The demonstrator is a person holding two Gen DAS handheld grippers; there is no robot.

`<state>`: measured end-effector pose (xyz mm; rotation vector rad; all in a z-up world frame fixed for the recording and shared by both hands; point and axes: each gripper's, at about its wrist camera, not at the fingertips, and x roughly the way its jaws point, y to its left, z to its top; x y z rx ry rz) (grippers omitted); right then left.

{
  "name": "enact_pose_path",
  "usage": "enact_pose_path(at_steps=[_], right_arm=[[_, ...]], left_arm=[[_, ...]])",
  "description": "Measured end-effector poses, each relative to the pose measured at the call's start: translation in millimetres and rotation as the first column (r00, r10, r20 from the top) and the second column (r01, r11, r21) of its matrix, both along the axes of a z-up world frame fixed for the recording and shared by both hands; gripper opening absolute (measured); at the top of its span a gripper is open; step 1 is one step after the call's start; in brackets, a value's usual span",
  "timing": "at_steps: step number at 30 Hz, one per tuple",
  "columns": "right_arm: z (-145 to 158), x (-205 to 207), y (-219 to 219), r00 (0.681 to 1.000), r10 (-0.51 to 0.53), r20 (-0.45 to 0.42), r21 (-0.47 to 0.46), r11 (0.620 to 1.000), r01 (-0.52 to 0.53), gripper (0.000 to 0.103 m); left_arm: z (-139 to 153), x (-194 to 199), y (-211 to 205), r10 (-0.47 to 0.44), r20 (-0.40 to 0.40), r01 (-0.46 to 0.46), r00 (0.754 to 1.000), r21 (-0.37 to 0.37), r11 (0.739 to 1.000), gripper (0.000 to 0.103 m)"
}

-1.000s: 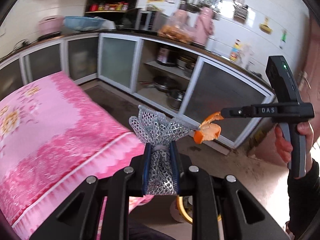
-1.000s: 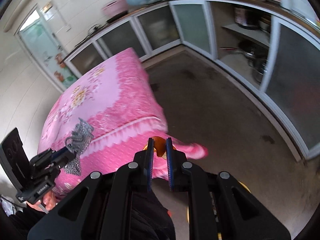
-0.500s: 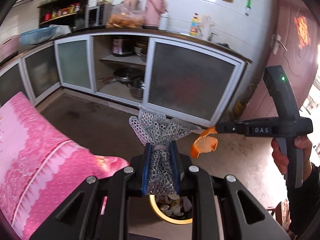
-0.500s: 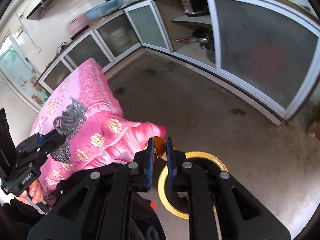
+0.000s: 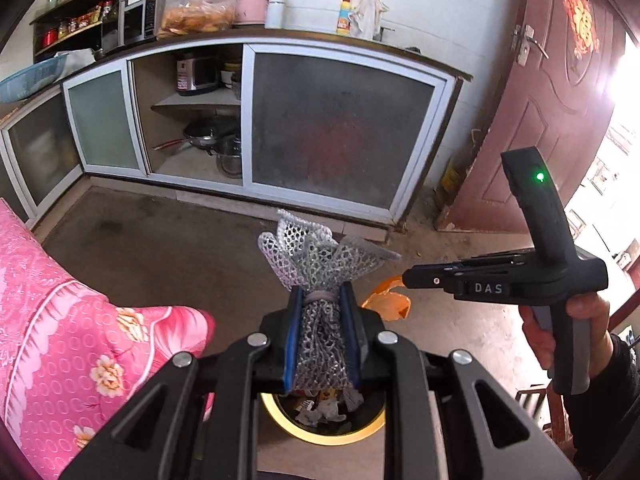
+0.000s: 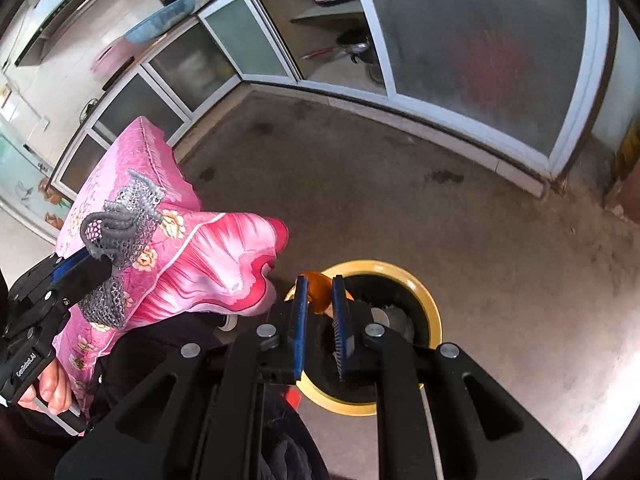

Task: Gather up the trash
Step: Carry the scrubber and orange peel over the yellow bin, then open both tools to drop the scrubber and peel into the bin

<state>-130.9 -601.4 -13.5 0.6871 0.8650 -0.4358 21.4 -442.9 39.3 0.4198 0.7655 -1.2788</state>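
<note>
My left gripper (image 5: 320,300) is shut on a white foam fruit net (image 5: 320,256), which fans out above the pads; it also shows in the right wrist view (image 6: 120,220). My right gripper (image 6: 320,284) has its jaws slightly parted with an orange peel (image 6: 320,296) between the tips; whether the pads still pinch it is unclear. The peel (image 5: 386,300) hangs from that gripper's tip in the left wrist view. Both grippers hover over a black trash bin with a yellow rim (image 6: 432,312), (image 5: 340,436), which holds crumpled waste.
A table with a pink flowered cloth (image 5: 60,340) stands at the left, its corner (image 6: 240,248) next to the bin. Kitchen cabinets with glass doors (image 5: 340,132) line the far wall. A red door (image 5: 552,100) is at the right. Bare concrete floor (image 6: 500,240) surrounds the bin.
Both grippers swung from the table to above the bin, each carrying its piece. The right gripper's jaws have parted a little since half a second ago.
</note>
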Motion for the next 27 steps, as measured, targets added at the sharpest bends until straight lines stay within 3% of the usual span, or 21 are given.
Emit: enact_pose_path(at_steps=[17,27], right_arm=[[-81.7,-0.8,5.7,0.993,-0.044,-0.113,0.07,0.996,0.052,0.011],[-126.7,-1.0,0.7,0.985,-0.065,-0.162,0.165,0.982,0.092,0.012]], left_arm=[[-84.3,4.2,-37.1,0.011,-0.063,-0.002,0.998,0.14,0.99,0.018],[-120.7,7.4,-49.2,0.016,-0.104,0.005,0.994,0.196,0.981,0.018]])
